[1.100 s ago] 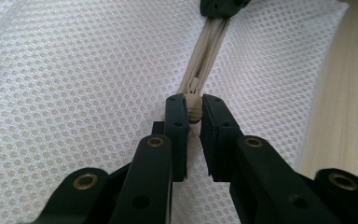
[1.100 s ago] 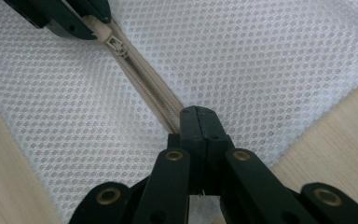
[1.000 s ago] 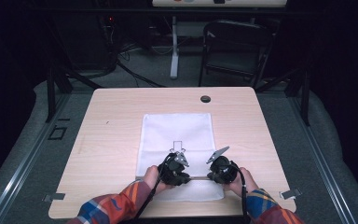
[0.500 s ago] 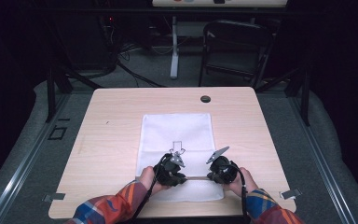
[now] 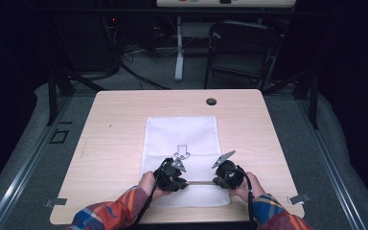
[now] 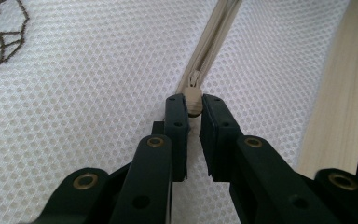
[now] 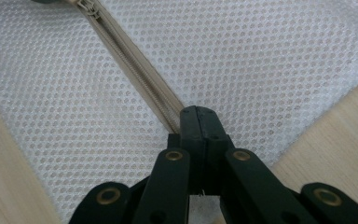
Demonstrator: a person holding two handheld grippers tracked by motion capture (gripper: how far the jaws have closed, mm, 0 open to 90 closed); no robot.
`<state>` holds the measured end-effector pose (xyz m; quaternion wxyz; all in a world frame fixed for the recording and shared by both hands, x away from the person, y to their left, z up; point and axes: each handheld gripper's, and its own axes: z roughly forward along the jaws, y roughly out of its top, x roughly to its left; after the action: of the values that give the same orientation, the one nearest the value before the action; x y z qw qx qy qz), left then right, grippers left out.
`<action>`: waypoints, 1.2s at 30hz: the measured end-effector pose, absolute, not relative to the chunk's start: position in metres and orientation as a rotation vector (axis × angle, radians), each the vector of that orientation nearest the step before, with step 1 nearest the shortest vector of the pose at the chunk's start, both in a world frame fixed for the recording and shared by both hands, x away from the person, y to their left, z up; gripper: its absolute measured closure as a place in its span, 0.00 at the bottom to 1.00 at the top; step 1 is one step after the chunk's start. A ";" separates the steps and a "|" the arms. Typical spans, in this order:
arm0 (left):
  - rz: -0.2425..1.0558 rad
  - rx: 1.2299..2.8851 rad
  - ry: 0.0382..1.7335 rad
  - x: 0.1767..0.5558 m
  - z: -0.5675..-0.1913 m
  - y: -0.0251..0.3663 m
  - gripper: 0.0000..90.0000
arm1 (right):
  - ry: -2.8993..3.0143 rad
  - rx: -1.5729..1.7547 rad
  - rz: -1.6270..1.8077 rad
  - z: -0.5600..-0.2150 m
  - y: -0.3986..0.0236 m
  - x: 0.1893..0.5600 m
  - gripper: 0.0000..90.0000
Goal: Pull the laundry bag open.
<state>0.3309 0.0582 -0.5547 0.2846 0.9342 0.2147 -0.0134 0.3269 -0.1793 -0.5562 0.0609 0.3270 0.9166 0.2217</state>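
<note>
Mesh bag (image 5: 182, 139) lies flat near the table's near edge, left gripper (image 6: 194, 105) pinching its zipper pull (image 6: 193, 93) while the right gripper (image 7: 199, 116), clamped on the zipper tape (image 7: 135, 79), anchors it.

mesh bag (image 5: 182, 139): white; flat, table centre | zip pull (image 6: 193, 95): beige; near-edge zipper

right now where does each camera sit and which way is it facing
High view: fixed above the person's side, looking forward and down on the table; both forearms, left gripper and right gripper show on the white mesh bag.
Left gripper view: rides the left gripper, looking along its black jaws clamped on the zipper pull.
Right gripper view: rides the right gripper, jaws pinching the zipper end.
Both gripper views share the beige zipper and mesh.
</note>
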 end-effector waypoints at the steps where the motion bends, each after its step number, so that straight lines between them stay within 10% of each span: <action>1: -0.031 2.496 0.576 0.331 -0.555 0.060 0.90 | 2.772 0.990 0.671 -0.556 -0.179 0.327 1.00; 36: 0.001 2.498 0.750 0.331 -0.549 0.121 0.90 | 2.758 0.968 0.624 -0.555 -0.182 0.331 1.00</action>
<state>0.3306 0.1213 -0.5491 0.2638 0.9239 0.2773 0.0002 0.3310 -0.1825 -0.5551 0.0766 0.3229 0.9201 0.2080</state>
